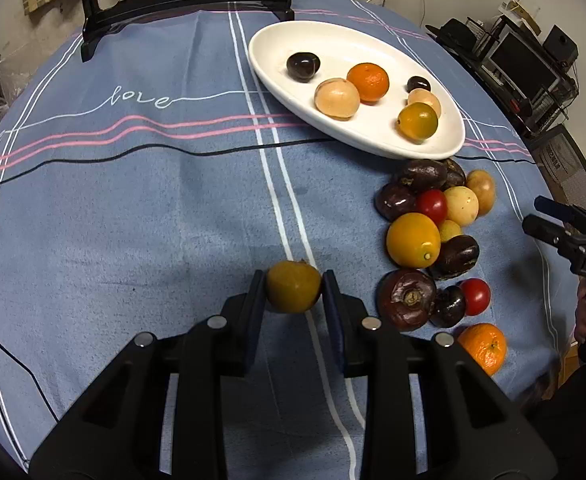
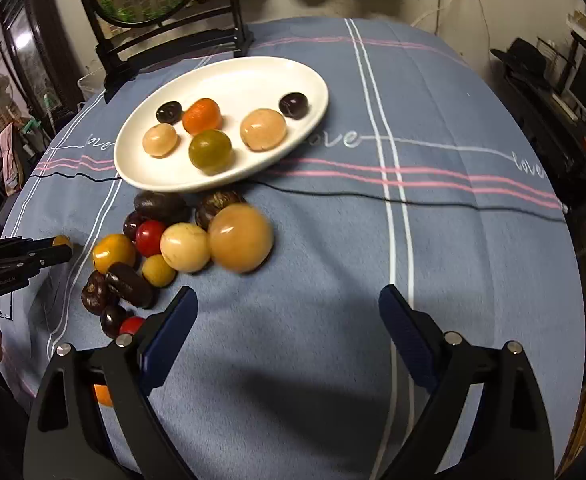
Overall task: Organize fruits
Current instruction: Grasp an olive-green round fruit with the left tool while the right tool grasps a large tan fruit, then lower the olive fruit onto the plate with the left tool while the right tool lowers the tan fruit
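I read "love" stitched along the tablecloth (image 1: 141,208) and "DAS" on my right gripper (image 2: 289,300), jaws apart over bare cloth; my left gripper (image 1: 293,292) clamps a yellow fruit (image 1: 293,286), its underside hidden; plate (image 1: 277,80) beyond.

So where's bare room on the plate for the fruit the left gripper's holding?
The white plate is bare along its far rim and its left end beyond the dark fruit. Its right half is crowded. The loose fruit pile crowds the tablecloth below the plate.
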The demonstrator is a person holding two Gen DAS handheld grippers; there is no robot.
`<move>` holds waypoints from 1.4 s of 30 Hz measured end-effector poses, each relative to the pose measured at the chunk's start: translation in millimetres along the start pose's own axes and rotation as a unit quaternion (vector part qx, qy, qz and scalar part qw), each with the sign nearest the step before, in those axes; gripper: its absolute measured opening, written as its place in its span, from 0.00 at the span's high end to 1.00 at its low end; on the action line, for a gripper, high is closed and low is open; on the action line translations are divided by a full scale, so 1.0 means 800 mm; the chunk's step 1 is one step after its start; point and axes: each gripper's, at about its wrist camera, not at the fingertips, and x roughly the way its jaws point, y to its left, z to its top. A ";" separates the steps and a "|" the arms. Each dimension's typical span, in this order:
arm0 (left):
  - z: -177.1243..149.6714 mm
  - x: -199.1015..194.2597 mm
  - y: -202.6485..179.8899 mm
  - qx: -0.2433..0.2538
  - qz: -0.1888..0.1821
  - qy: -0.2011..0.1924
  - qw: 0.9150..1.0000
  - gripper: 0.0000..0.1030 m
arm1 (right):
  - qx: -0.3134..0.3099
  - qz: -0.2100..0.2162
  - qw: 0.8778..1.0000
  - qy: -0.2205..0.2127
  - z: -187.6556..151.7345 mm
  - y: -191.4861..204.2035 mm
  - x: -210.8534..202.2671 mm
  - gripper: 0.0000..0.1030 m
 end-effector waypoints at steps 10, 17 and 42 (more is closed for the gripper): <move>-0.006 -0.004 0.010 -0.019 0.008 -0.002 1.000 0.72 | 0.009 0.060 0.998 0.007 0.027 0.005 0.032 0.32; -0.010 -0.008 0.014 -0.030 0.013 -0.003 0.999 0.72 | -0.015 0.070 0.997 0.020 0.030 0.010 0.052 0.37; -0.011 -0.006 0.006 -0.016 0.025 0.004 1.000 0.72 | 0.028 0.106 0.994 0.020 0.015 -0.006 0.049 0.56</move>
